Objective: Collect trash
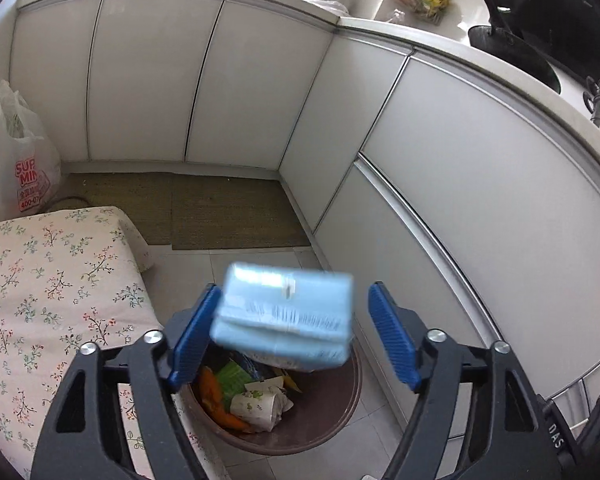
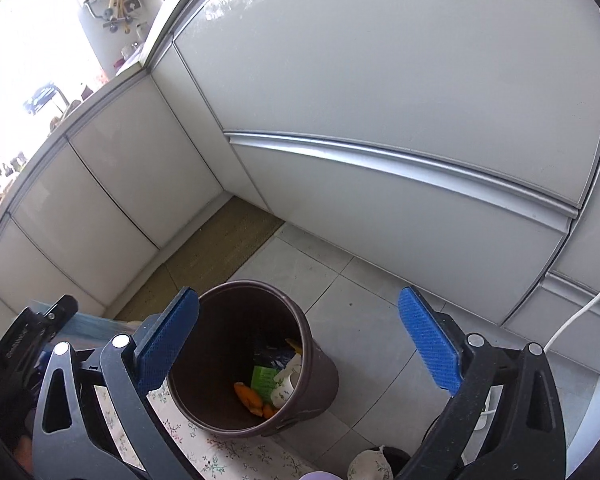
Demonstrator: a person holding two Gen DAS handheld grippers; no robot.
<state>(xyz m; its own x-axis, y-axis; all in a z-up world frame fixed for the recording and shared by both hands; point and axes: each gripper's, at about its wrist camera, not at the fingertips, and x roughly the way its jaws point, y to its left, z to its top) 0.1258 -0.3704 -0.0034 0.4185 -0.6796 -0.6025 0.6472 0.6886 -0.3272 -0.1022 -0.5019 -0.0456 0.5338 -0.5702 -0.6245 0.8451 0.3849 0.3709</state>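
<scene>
Left wrist view: kitchen corner with white cabinets (image 1: 148, 80), grey floor tiles (image 1: 188, 276) and a woven mat (image 1: 228, 212). Left gripper (image 1: 296, 332) is spread wide; a blurred blue packet (image 1: 284, 312) sits between its pads, untouched on the right, above a brown bin (image 1: 332, 412) of trash. Right gripper (image 2: 300, 344) gapes empty over the bin.

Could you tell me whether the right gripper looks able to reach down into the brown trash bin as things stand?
Probably yes. The right gripper stands open and empty right above the brown trash bin, whose mouth is uncovered, with only trash at its bottom.
</scene>
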